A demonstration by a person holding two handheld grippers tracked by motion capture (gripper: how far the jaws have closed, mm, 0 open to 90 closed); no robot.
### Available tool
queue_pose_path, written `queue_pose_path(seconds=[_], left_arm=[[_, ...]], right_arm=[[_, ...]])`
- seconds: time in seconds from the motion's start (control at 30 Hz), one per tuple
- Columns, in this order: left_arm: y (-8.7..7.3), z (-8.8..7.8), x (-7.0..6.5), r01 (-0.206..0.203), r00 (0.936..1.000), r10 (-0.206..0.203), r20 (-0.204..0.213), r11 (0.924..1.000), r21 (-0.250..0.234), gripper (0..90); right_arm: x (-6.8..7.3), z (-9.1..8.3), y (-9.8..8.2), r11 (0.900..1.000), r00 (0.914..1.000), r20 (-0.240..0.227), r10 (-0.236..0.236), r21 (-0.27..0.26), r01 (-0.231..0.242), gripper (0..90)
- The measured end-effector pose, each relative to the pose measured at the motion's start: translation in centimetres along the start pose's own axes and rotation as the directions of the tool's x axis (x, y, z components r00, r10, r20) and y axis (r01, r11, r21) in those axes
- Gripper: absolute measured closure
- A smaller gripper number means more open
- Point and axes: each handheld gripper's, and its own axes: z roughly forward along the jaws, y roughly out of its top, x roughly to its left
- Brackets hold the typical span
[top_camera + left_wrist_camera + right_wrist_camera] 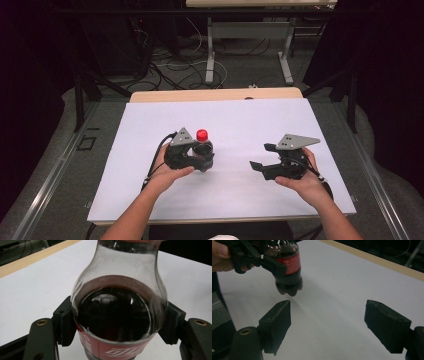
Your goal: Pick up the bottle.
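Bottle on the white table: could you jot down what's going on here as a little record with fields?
Bottle: small, red cap, dark drink, red label
Held by: left hand-held gripper, pads pressed on both its sides
Bottle position: lifted off the table, slightly tilted in the right gripper view
Right hand-held gripper: jaws apart, nothing between them
Gap: the two grippers are apart, not touching

A white board (240, 195) covers the table, whose pale wooden edge (215, 94) shows along the far side. Beyond that edge, a tangle of cables (170, 70) lies on the grey floor around the metal legs (210, 50) of a second table. Dark curtains hang either side.
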Motion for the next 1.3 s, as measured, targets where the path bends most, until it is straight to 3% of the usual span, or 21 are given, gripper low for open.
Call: queue_pose_path(seconds=[0.03, 0.07, 0.1, 0.27, 0.37, 0.5, 0.6, 0.8, 1.03, 1.17, 1.3], left_arm=[[0.0, -0.1, -0.4, -0.005, 1.0000, 0.005, 0.008, 1.0000, 0.000, 30.3], [0.0, -0.3, -1.1, -0.011, 0.9996, 0.010, 0.028, 0.9999, 0.010, 30.3], [0.1, -0.4, -1.5, -0.016, 0.9992, 0.016, 0.035, 0.9998, 0.012, 30.3], [0.1, -0.7, -2.7, -0.039, 0.9974, 0.038, 0.061, 0.9992, 0.010, 30.3], [0.1, -0.6, -3.9, -0.043, 0.9959, 0.043, 0.079, 0.9990, -0.008, 30.3], [0.0, -0.4, -4.8, -0.060, 0.9937, 0.060, 0.095, 0.9982, 0.002, 30.3], [-0.2, -0.2, -5.4, -0.065, 0.9928, 0.064, 0.101, 0.9978, 0.012, 30.3], [-0.4, 0.3, -6.2, -0.069, 0.9905, 0.066, 0.120, 0.9974, 0.019, 30.3], [-0.4, 0.7, -6.8, -0.074, 0.9880, 0.071, 0.137, 0.9971, 0.019, 30.3], [-0.5, 0.8, -6.9, -0.079, 0.9871, 0.076, 0.141, 0.9968, 0.014, 30.3], [-0.6, 0.7, -7.0, -0.073, 0.9866, 0.070, 0.147, 0.9972, 0.016, 30.3]], right_arm=[[0.0, 0.0, 0.0, 1.000, 1.0000, 0.000, 0.000, 0.000, 0.000, 23.5], [0.5, 0.1, 0.8, 0.999, 0.9986, -0.039, -0.036, 0.026, 0.037, 28.2], [0.7, 0.0, 1.3, 0.998, 0.9976, -0.053, -0.044, 0.043, 0.046, 30.9], [1.7, 0.0, 3.0, 0.997, 0.9907, -0.120, -0.063, 0.043, 0.069, 35.1], [2.7, 0.2, 4.6, 0.994, 0.9788, -0.186, -0.087, 0.043, 0.096, 37.6], [3.6, 0.5, 6.0, 0.992, 0.9764, -0.187, -0.108, 0.042, 0.118, 37.7], [4.1, 0.8, 6.8, 0.993, 0.9753, -0.188, -0.116, 0.011, 0.120, 40.4], [5.2, 1.9, 7.5, 0.995, 0.9695, -0.223, -0.101, -0.012, 0.101, 44.3], [6.5, 3.1, 7.6, 0.994, 0.9698, -0.221, -0.104, 0.019, 0.111, 53.5], [6.9, 3.7, 7.6, 0.989, 0.9744, -0.179, -0.136, 0.035, 0.145, 59.6], [6.8, 3.8, 7.5, 0.990, 0.9727, -0.193, -0.128, 0.038, 0.138, 61.0]])
